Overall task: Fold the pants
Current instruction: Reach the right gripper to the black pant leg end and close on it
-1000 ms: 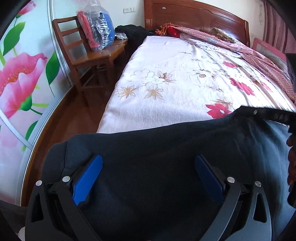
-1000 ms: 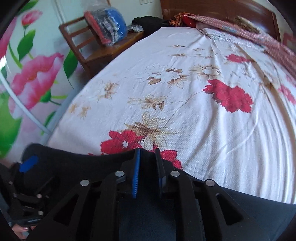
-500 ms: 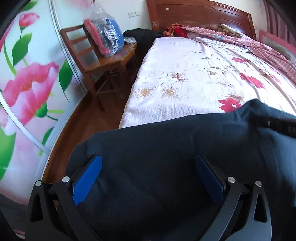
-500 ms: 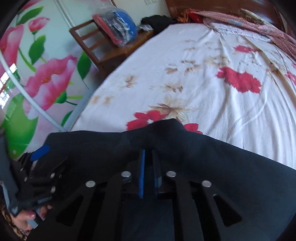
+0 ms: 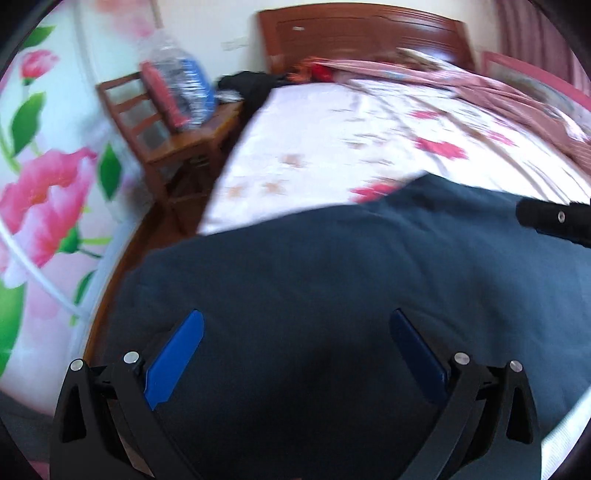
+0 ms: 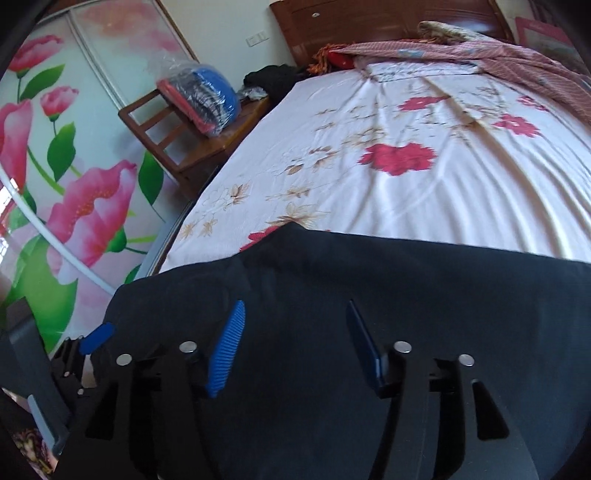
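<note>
Dark navy pants lie across the near end of the bed; they also fill the lower half of the right wrist view. My left gripper is open just above the pants, with fabric between its blue pads. My right gripper is open over the pants, holding nothing. The right gripper's black body shows at the right edge of the left wrist view. The left gripper's blue pad shows low at the left of the right wrist view.
The bed has a white floral sheet and a wooden headboard, with a pink patterned quilt bunched at the far end. A wooden chair with a plastic-wrapped bundle stands left of the bed. A flowered wardrobe door lies further left.
My right gripper has opened and let go of the pants fabric. The pants have dropped flat onto the bed. The left gripper stays open and has shifted a little to the right.
</note>
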Demonstrator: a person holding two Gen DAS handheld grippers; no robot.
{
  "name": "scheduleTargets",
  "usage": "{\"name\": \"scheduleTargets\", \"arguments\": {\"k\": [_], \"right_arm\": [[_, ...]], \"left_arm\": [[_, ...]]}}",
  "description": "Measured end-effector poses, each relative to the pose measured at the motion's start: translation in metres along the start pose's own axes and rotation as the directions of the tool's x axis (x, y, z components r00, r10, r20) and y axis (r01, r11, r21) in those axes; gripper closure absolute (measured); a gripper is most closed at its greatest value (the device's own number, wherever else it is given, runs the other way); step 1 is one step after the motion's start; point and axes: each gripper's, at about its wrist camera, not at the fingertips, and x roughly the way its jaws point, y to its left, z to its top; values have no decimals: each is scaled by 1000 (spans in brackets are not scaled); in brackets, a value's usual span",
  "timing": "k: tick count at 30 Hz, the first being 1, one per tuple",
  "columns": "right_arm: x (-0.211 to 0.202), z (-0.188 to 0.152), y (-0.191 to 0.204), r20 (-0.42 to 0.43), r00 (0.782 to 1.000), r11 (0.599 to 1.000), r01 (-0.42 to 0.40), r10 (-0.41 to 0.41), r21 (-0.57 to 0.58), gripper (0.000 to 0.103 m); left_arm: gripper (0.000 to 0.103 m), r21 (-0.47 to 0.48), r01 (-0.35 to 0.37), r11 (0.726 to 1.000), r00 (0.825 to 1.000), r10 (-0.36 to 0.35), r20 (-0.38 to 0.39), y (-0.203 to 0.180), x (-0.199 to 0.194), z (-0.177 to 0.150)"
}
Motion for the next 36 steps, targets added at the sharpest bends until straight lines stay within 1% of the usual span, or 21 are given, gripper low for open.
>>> {"name": "scheduleTargets", "arguments": {"k": [1, 4, 8, 11, 15, 17, 21, 25, 26, 29, 32, 33, 36], "right_arm": [[-11, -4, -8, 5, 1000, 1000, 13, -13, 15, 45], [-42, -14, -37, 29, 998, 995, 51, -53, 85, 45], [-89, -32, -94, 74, 987, 964, 120, -141, 237, 45], [-125, -50, -142, 101, 972, 918, 164, -213, 361, 45], [-158, -69, -187, 121, 951, 855, 196, -286, 481, 45], [-174, -78, -204, 129, 938, 825, 210, -321, 525, 45], [-206, -97, -235, 152, 905, 759, 230, -396, 609, 45], [-231, -116, -269, 152, 874, 686, 243, -461, 686, 45], [-236, -120, -275, 154, 869, 671, 239, -470, 702, 45], [-254, -135, -298, 163, 846, 602, 212, -507, 770, 45], [-268, -151, -323, 179, 822, 531, 169, -541, 831, 45], [-271, -158, -332, 189, 817, 506, 140, -544, 851, 45], [-274, -172, -358, 224, 817, 447, 46, -531, 894, 45]], "left_arm": [[2, 6, 45, 999, 999, -45, -11, -8, -3, -3], [2, 22, 134, 991, 990, -133, -41, -25, -8, -7], [2, 81, 177, 981, 984, -174, -48, -47, -17, -14], [2, 106, 195, 975, 980, -188, -65, -57, -17, -17], [2, 73, 226, 971, 969, -217, -115, -62, -14, -19], [2, 60, 223, 973, 970, -215, -117, -63, -13, -18], [2, 40, 221, 974, 969, -215, -120, -66, -14, -19], [2, 9, 253, 967, 962, -251, -109, -66, -19, -18], [2, 7, 261, 965, 960, -259, -107, -66, -20, -18], [2, 9, 272, 962, 958, -270, -96, -68, -23, -18], [2, 22, 271, 962, 959, -267, -96, -69, -24, -19], [2, 26, 269, 963, 959, -265, -95, -69, -24, -19], [2, 22, 264, 964, 961, -261, -96, -69, -25, -20]]}}
